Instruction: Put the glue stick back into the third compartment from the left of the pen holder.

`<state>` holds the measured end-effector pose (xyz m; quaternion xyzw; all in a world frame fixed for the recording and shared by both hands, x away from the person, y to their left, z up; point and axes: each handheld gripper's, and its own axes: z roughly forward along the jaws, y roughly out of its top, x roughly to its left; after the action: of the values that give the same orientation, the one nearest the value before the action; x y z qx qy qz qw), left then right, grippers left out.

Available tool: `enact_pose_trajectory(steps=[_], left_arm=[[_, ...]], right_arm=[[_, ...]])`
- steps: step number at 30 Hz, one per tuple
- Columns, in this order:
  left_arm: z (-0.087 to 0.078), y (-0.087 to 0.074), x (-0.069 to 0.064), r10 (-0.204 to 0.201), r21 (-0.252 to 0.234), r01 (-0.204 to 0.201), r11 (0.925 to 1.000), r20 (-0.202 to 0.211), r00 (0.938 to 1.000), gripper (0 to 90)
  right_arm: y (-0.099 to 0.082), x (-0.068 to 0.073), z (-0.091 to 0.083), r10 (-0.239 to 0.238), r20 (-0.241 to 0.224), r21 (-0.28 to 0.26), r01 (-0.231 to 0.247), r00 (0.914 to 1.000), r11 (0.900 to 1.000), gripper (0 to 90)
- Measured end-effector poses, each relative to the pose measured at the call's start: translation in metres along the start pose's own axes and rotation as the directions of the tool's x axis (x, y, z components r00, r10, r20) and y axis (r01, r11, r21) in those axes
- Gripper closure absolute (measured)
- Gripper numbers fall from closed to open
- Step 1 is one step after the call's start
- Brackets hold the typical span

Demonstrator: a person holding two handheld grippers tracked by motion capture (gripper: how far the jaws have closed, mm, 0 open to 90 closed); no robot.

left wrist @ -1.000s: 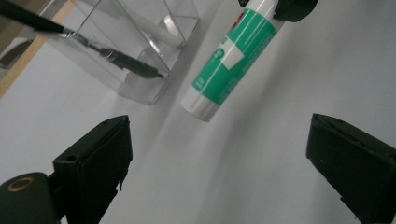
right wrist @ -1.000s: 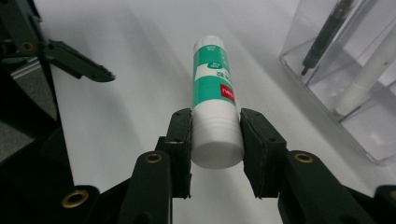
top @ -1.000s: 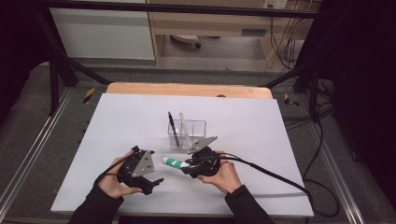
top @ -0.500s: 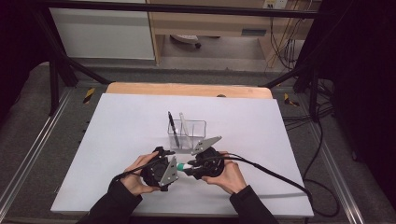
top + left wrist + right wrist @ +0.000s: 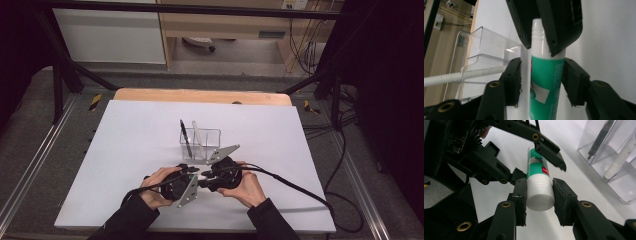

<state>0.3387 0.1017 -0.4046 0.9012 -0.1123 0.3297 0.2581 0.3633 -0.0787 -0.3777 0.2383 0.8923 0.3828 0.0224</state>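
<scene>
A green and white tube (image 5: pixel 536 167) with a white cap is held just above the white table (image 5: pixel 125 150). My right gripper (image 5: pixel 540 195) is shut on the cap end. My left gripper (image 5: pixel 541 67) faces it, and its jaws stand on either side of the tube's green body (image 5: pixel 545 82). They have just been closing. A narrow gap still shows between one pad (image 5: pixel 515 75) and the tube. In the high view both grippers meet near the table's front, left gripper (image 5: pixel 194 175) against right gripper (image 5: pixel 205 181).
A clear plastic holder (image 5: pixel 200 145) stands just behind the grippers, with a black pen (image 5: pixel 185 137) and a white pen (image 5: pixel 196 135) leaning in it. Cables trail from both grippers; the right one's (image 5: pixel 290 185) runs off the table's right edge.
My left gripper has moved right to meet the right gripper, and its jaws have narrowed around the tube. The right gripper has stayed in place with the tube.
</scene>
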Motion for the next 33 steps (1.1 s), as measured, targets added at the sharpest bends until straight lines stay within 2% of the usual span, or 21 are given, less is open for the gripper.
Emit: enact_pose_trajectory(steps=[7, 15, 19, 22, 23, 28, 31, 33], left_arm=[[0.0, 0.002, -0.001, 0.022, -0.003, -0.022, 0.9998, -0.016, 0.9996, 63.7], [-0.001, 0.004, -0.002, 0.054, 0.018, -0.053, 0.9984, -0.026, 0.9982, 64.6], [-0.002, 0.004, -0.002, 0.045, 0.021, -0.044, 0.9988, -0.027, 0.9986, 64.7], [-0.002, 0.0, -0.001, 0.04, 0.059, -0.038, 0.9975, -0.025, 0.9989, 64.7], [-0.001, -0.002, -0.001, 0.024, 0.06, -0.022, 0.9979, -0.024, 0.9994, 64.7], [-0.002, -0.013, 0.0, -0.047, 0.077, 0.049, 0.9958, -0.029, 0.9985, 64.7], [-0.003, -0.018, 0.003, -0.092, 0.076, 0.094, 0.9927, -0.032, 0.9953, 64.7], [-0.004, -0.021, 0.004, -0.128, 0.072, 0.13, 0.9889, -0.031, 0.9913, 64.7]], right_arm=[[0.0, -0.001, -0.002, 0.015, 0.004, -0.009, -0.015, 0.9999, 0.9999, 65.4], [-0.001, 0.0, -0.001, 0.016, 0.015, -0.014, -0.016, 0.9998, 0.9998, 65.2], [-0.002, 0.0, -0.001, 0.02, 0.012, -0.031, -0.02, 0.9997, 0.9993, 64.7], [-0.005, -0.002, -0.005, 0.033, 0.023, -0.049, -0.032, 0.9992, 0.9983, 59.3], [-0.006, -0.002, -0.008, 0.046, 0.027, -0.059, -0.044, 0.9986, 0.9973, 56.6], [-0.018, -0.009, -0.022, 0.05, 0.075, -0.106, -0.041, 0.996, 0.9935, 42.4], [-0.027, -0.016, -0.029, 0.071, 0.123, -0.134, -0.055, 0.9899, 0.9895, 32.3], [-0.033, -0.02, -0.032, 0.088, 0.137, -0.138, -0.069, 0.9866, 0.988, 28.2]])
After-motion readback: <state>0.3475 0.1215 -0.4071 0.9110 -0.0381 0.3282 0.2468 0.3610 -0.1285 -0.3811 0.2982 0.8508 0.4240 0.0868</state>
